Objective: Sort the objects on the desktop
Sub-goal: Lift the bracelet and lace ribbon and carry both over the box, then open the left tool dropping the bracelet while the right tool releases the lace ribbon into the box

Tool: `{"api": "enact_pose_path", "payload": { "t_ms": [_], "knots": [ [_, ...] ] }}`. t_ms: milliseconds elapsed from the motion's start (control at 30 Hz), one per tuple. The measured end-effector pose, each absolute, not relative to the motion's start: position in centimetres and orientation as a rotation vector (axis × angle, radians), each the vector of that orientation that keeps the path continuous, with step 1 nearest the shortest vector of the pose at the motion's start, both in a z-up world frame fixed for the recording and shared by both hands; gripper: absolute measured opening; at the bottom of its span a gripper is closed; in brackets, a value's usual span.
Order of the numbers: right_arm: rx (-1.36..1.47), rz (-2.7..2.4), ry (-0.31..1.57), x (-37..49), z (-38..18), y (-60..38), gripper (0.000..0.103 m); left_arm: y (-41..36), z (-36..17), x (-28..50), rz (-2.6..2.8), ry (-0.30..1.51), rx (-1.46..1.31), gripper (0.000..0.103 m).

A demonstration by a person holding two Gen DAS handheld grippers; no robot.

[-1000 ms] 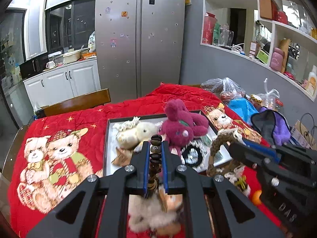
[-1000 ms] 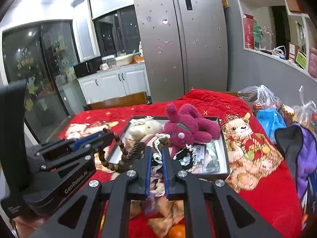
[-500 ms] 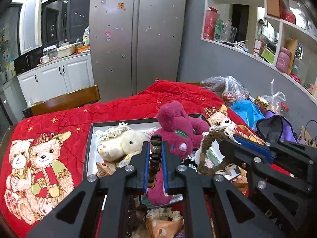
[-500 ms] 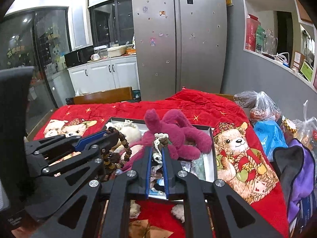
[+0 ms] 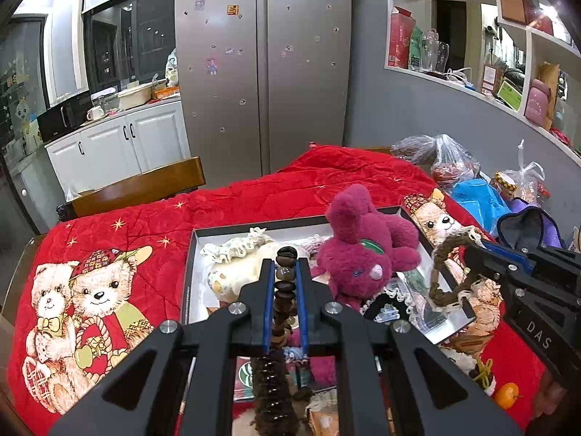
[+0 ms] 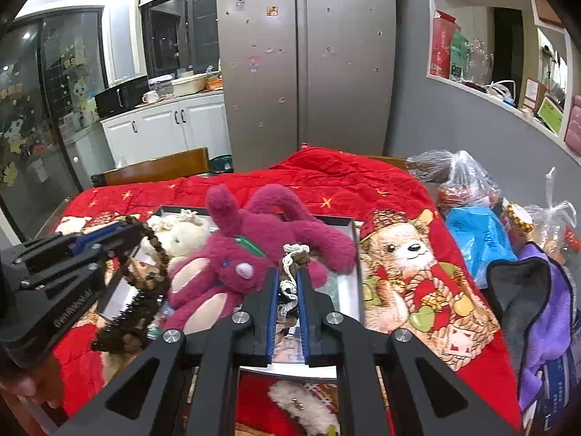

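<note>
Right gripper point(image 6: 287, 276) clamps lace-trimmed band point(image 6: 290, 259) above tray point(image 6: 354, 254); magenta plush point(image 6: 254, 250) lies inside.

the magenta plush point(image 5: 357, 254) hides much of the tray point(image 5: 192, 254) floor behind it.

Both grippers carried bead string point(image 5: 285, 279) and lace loop point(image 6: 289, 272) forward over the tray point(image 5: 190, 272)

I see a steel double-door fridge point(image 5: 263, 69) straight ahead, white cabinets point(image 5: 120, 145) to its left, a wooden chair back point(image 5: 141, 187) at the table's far edge, wall shelves point(image 5: 483, 54) on the right, knotted plastic bags point(image 6: 461, 178) beneath
</note>
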State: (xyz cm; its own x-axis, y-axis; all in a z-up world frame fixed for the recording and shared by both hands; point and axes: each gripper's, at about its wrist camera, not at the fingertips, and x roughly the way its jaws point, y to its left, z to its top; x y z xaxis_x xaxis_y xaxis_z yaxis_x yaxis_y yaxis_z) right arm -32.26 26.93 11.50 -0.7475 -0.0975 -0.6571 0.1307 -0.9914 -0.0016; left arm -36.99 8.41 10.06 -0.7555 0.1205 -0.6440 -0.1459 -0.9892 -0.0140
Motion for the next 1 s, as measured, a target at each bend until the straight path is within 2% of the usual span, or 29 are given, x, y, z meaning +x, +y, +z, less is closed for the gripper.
{"api": "enact_pose_path", "payload": {
  "t_ms": [233,667,700,767,800,833,867,900,1000],
  "knots": [
    [1.083,-2.872,0.139,-32.6,10.9,27.1,0.010,7.7,10.0,-37.5,2.828,0.042,-1.050,0.012],
    [1.131,-2.861,0.077,-33.2,10.2,28.2,0.010,6.6,9.5,-38.2,2.871,0.067,-1.086,0.012],
    [1.135,-2.854,0.071,-33.2,10.1,28.1,0.013,6.7,9.6,-38.3,2.873,0.077,-1.086,0.012],
    [1.138,-2.838,0.037,-33.3,10.0,28.2,0.015,6.7,9.6,-38.3,2.872,0.086,-1.085,0.022],
    [1.140,-2.826,0.017,-33.3,10.0,28.3,0.024,6.7,9.7,-38.2,2.875,0.085,-1.083,0.048],
    [1.146,-2.808,-0.004,-33.3,10.0,28.3,0.031,6.7,9.8,-38.2,2.888,0.085,-1.082,0.082],
    [1.147,-2.801,-0.015,-33.3,10.1,28.3,0.048,6.6,10.0,-38.1,2.905,0.080,-1.069,0.093],
    [1.139,-2.806,-0.015,-33.2,10.2,28.3,0.057,6.5,10.1,-37.9,2.923,0.074,-1.052,0.098],
    [1.106,-2.828,0.037,-32.8,10.8,27.9,0.059,6.5,10.7,-37.7,2.943,0.096,-1.027,0.098]
  ]
}}
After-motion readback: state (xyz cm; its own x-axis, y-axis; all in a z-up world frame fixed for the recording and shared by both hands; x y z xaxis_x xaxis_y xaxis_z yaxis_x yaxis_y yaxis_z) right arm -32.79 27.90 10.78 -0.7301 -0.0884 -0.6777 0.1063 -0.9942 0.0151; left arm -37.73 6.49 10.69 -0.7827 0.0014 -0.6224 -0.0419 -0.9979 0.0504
